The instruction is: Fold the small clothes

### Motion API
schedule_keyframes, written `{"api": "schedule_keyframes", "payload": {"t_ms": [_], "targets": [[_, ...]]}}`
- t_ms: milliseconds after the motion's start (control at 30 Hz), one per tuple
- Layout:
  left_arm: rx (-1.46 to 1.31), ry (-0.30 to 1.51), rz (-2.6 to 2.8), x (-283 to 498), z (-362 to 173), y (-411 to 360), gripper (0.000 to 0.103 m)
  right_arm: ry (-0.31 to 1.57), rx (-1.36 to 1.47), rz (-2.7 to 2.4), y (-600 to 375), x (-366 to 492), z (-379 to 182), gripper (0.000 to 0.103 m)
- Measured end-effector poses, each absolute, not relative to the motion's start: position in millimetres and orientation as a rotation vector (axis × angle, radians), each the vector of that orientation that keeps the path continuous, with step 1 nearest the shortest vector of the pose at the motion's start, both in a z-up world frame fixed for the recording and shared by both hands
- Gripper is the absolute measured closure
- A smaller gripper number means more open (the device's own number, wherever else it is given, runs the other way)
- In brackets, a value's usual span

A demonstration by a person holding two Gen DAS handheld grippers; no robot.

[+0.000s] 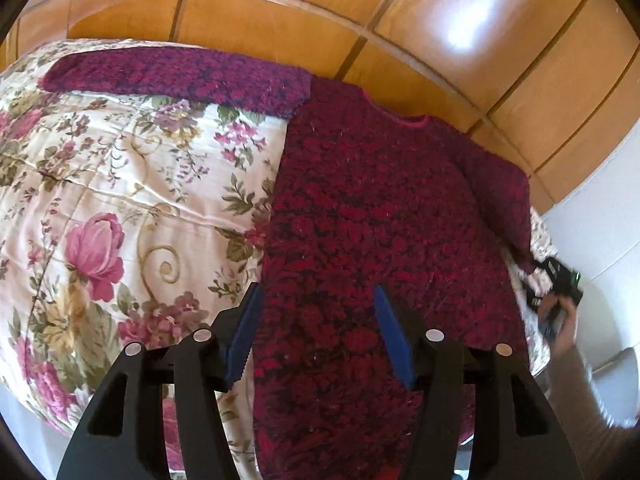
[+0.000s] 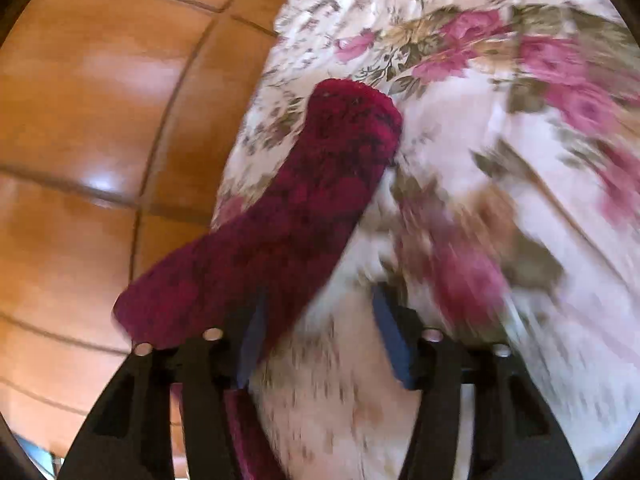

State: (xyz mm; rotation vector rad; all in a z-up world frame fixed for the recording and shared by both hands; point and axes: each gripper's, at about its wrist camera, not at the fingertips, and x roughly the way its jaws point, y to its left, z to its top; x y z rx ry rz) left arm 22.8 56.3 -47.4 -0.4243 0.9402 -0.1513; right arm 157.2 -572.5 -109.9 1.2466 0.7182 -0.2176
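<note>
A fuzzy dark-red sweater (image 1: 380,220) lies flat on a floral bedspread (image 1: 120,184). One sleeve (image 1: 180,72) stretches out to the left and the other (image 1: 504,200) runs down the right side. My left gripper (image 1: 318,296) hovers open over the sweater's lower body, its blue pads (image 1: 248,328) apart with nothing held. In the blurred right wrist view, the right sleeve (image 2: 304,208) lies across the bedspread (image 2: 500,120). My right gripper (image 2: 320,304) is open there, with the sleeve's near part by its left pad (image 2: 254,332) and the other pad clear. The right gripper (image 1: 556,284) also shows at the sleeve's cuff.
A wooden tiled floor (image 1: 400,12) lies beyond the bed's far edge and to the left in the right wrist view (image 2: 100,120). A white surface (image 1: 600,200) stands at the bed's right. A hand and grey sleeve (image 1: 576,380) hold the right gripper.
</note>
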Motion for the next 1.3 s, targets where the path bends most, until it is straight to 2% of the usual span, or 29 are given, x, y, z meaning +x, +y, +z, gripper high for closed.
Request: {"api": "schedule_keyframes", "payload": {"t_ms": [100,167,267,367,433,500,533,567,600,633,667,767,833,1033,1167,1200,1233,1300], "targets": [[-0.410,0.979,-0.155,24,-56,46,0.047,0.721,1.226,-0.247,-590,182,-108,0.063],[-0.395,0.996,-0.149,28,-61,40,0.047,0.761,1.150,-0.277,-599,200,-103,0.087],[-0.356,1.011,-0.146,33,-65,32,0.047,0.701,0.933,-0.365,-609,194,-70,0.092],[-0.326,1.026,-0.147,39,-68,26,0.047,0.645,0.774,-0.495,-629,182,-39,0.092],[-0.313,1.035,-0.152,42,-71,24,0.041,0.672,0.730,-0.534,-647,189,-37,0.093],[-0.304,1.033,-0.147,44,-71,23,0.041,0.725,0.678,-0.558,-654,200,-44,0.093],[-0.305,1.031,-0.147,44,-70,23,0.041,0.776,0.662,-0.536,-652,208,-55,0.089],[-0.306,1.027,-0.146,44,-68,23,0.041,0.823,0.664,-0.536,-649,201,-62,0.077],[-0.306,1.017,-0.142,43,-65,25,0.041,0.864,0.675,-0.541,-648,202,-74,0.061],[-0.306,1.006,-0.131,43,-63,29,0.041,0.866,0.719,-0.514,-645,200,-82,0.032],[-0.307,0.999,-0.116,42,-61,33,0.041,0.851,0.737,-0.500,-642,195,-85,0.028],[-0.321,0.998,-0.065,38,-61,52,0.041,0.855,0.716,-0.436,-614,176,-85,0.022],[-0.334,1.004,-0.034,34,-64,68,0.033,0.862,0.704,-0.377,-593,163,-82,0.018],[-0.420,1.081,-0.114,21,-85,83,0.032,1.024,0.598,0.091,-469,124,-76,0.019],[-0.400,1.063,-0.157,8,-89,75,0.032,1.084,0.526,0.299,-397,82,-75,0.025],[-0.395,1.053,-0.169,4,-89,74,0.035,1.090,0.507,0.321,-385,71,-74,0.027],[-0.390,1.050,-0.178,1,-90,73,0.043,1.104,0.488,0.347,-372,57,-75,0.032],[-0.381,1.041,-0.198,-2,-91,71,0.053,1.115,0.440,0.351,-358,36,-76,0.035]]}}
